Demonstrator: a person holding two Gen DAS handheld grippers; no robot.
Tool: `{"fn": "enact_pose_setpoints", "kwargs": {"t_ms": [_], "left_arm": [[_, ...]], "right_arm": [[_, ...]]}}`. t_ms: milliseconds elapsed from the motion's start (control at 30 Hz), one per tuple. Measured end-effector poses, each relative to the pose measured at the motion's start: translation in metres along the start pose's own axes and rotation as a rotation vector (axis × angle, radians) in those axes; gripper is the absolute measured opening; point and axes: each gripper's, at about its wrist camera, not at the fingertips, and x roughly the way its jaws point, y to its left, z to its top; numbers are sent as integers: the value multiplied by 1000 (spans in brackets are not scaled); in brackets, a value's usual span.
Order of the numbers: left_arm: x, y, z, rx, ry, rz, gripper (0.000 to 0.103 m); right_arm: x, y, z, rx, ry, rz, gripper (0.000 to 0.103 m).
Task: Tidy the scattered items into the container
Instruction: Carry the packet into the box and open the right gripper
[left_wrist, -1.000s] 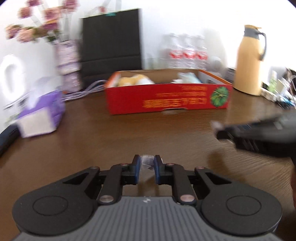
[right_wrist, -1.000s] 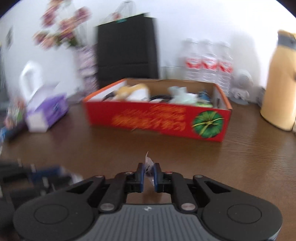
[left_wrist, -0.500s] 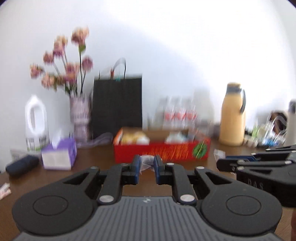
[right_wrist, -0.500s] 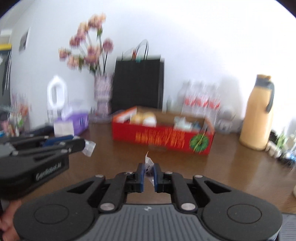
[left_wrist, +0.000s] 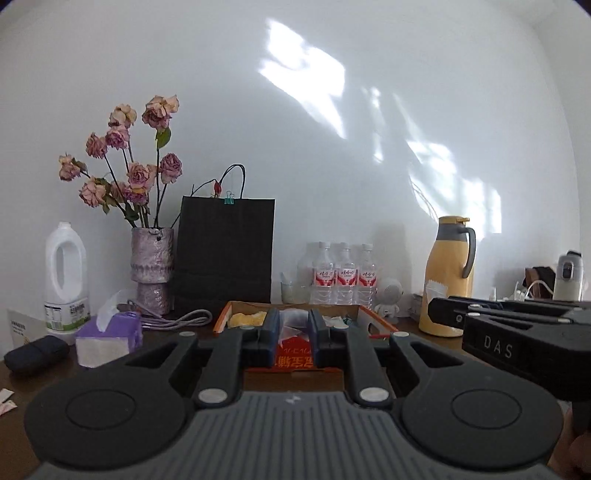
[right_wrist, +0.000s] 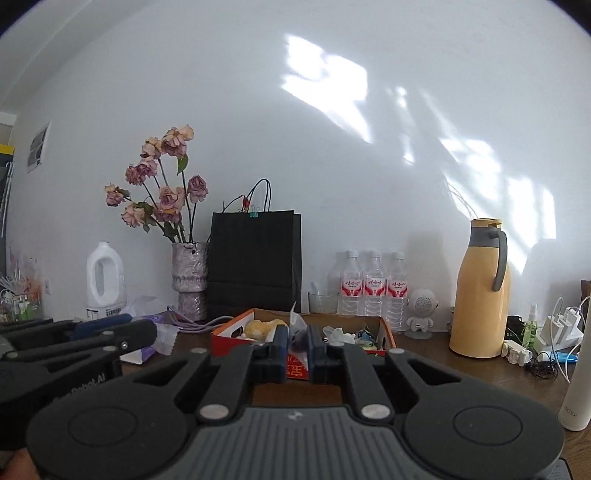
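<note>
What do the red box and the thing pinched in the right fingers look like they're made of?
Red box: looks like printed cardboard, glossy red outside, with plain brown inner walls and a raw-looking rim. Item in the right gripper: seemingly a thin clear plastic wrapper, crinkled and translucent, around something darker that can't be identified. The left gripper pinches a similar clear wrapper.

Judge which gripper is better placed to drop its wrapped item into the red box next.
Right, narrowly. Both the left gripper and right gripper face the red box with jaws shut on clear packets. The right packet looks slightly nearer the box; neither is above it.
</note>
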Motion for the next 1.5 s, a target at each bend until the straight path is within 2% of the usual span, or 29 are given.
{"fn": "enact_pose_setpoints", "kwargs": {"t_ms": [233,300,367,433,467,500,567,633,700,833,967,1000,1067,1167,1233,1267,1367,1433,1500], "left_arm": [[116,7,61,26,-57,36,17],[151,10,80,41,-41,41,18],[194,15,96,47,58,4,18],[245,25,102,11,233,-82,18],[270,30,102,-16,306,-92,18],[293,32,98,-15,371,-113,18],[335,39,86,-21,480,-106,18],[374,48,67,-72,602,-124,18],[406,53,49,-121,682,-121,18],[455,55,26,-110,748,-86,19],[466,52,7,-56,791,-109,22],[467,53,4,-50,806,-108,28],[470,57,2,-74,812,-130,40],[472,61,7,-68,805,-109,44],[471,66,14,-78,799,-91,47],[470,68,18,-83,800,-83,48],[462,71,29,-82,815,-44,66],[454,70,38,-43,826,-5,81],[441,66,48,9,818,49,85]], "right_arm": [[91,-33,60,87,-64,1,9],[122,-43,78,95,-71,4,9],[161,-58,96,118,-22,34,9],[203,-74,107,152,60,96,9],[225,-81,110,160,112,127,9],[248,-86,110,165,175,152,9],[291,-93,103,174,280,163,9],[335,-100,89,203,412,168,9],[374,-103,71,236,544,187,9],[422,-99,39,223,698,173,9],[445,-100,20,252,786,215,9],[450,-97,16,248,806,228,10],[463,-93,10,243,844,222,17],[474,-100,7,315,889,204,37],[474,-110,11,380,880,217,48],[472,-113,15,390,873,206,50],[465,-118,30,361,858,158,58],[458,-119,40,340,858,129,63],[451,-121,48,307,855,100,69]]}}
